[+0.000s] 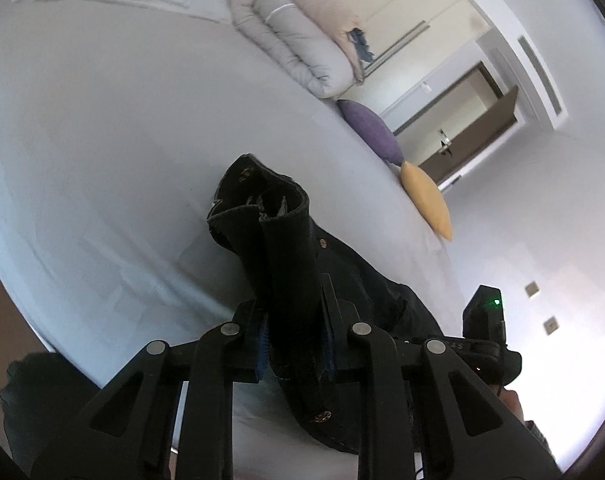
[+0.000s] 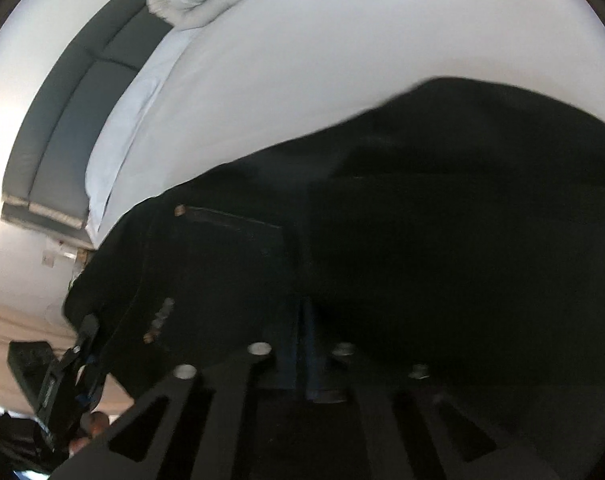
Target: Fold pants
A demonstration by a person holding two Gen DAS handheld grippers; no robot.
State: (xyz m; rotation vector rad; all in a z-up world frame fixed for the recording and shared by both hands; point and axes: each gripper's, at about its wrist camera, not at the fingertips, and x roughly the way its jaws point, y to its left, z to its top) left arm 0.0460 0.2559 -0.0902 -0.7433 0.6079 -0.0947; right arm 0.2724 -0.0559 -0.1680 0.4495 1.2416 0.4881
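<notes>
I see open bed sheet point(image 1: 102, 140) ahead; a rolled duvet point(image 1: 294, 40) and two cushions point(image 1: 372, 128) crowd its far edge.

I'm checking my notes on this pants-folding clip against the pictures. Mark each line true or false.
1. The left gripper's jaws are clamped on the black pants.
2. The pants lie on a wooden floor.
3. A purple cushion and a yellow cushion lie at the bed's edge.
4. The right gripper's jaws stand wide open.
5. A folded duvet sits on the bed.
1. True: the left gripper pinches a bunched part of the pants.
2. False: they are on the bed.
3. True: purple cushion, yellow cushion.
4. False: the right gripper is shut against the pants.
5. True: duvet.
</notes>
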